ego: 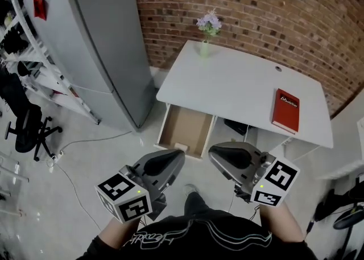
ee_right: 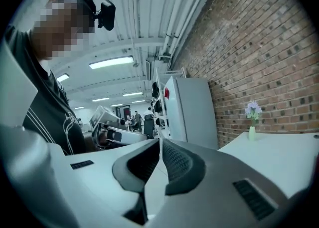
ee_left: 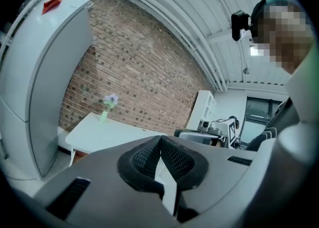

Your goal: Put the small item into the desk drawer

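A white desk [ego: 239,82] stands against the brick wall, and its wooden drawer [ego: 185,125] is pulled open at the front left. A small pale item [ego: 180,147] lies at the drawer's near end. Both grippers hang close to the person's body, below the drawer and well apart from it, with their tips turned toward each other. My left gripper [ego: 181,159] [ee_left: 160,142] is shut with nothing between its pads. My right gripper [ego: 211,152] [ee_right: 160,144] is also shut and holds nothing. In the left gripper view the right gripper's marker cube [ee_left: 231,126] shows beyond the jaws.
A red book [ego: 285,110] lies on the desk's right side and a vase of purple flowers [ego: 206,40] stands at its far left corner. A tall grey fridge [ego: 96,42] is left of the desk. A black office chair [ego: 25,128] and a cable [ego: 74,185] are on the floor at left.
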A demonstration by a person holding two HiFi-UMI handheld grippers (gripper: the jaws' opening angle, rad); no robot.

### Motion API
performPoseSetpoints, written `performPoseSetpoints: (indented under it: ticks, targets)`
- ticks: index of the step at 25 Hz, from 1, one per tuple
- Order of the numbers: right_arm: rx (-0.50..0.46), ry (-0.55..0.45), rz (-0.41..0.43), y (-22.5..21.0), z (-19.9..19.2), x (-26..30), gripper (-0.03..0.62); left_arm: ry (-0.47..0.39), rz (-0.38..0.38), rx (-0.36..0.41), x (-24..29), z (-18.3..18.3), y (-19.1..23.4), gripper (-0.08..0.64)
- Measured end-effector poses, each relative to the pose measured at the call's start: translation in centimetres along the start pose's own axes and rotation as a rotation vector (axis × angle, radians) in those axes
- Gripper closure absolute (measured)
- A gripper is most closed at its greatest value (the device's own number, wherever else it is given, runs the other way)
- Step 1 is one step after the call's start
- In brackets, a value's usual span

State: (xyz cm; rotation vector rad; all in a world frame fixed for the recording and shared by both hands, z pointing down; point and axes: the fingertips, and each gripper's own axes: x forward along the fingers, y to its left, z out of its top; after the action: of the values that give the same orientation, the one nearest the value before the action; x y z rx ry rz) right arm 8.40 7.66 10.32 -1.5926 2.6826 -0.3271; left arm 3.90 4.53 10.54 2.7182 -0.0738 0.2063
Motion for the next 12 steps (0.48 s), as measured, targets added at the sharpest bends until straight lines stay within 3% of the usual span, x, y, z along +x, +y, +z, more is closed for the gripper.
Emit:
performPoseSetpoints:
  ticks: [4, 12]
  targets:
    - [0.014, -0.038, -0.007, 0.2, 0.9, -1.5, 0.543, -0.001, -0.017, 0.035, 0.3, 0.6, -1.3, 0.538]
    - [-0.005, 0.001, -0.043, 0.0, -0.5, -1.5, 0.546, 0.02, -0.009, 0.029, 0.7, -0.2, -1.4, 0.538]
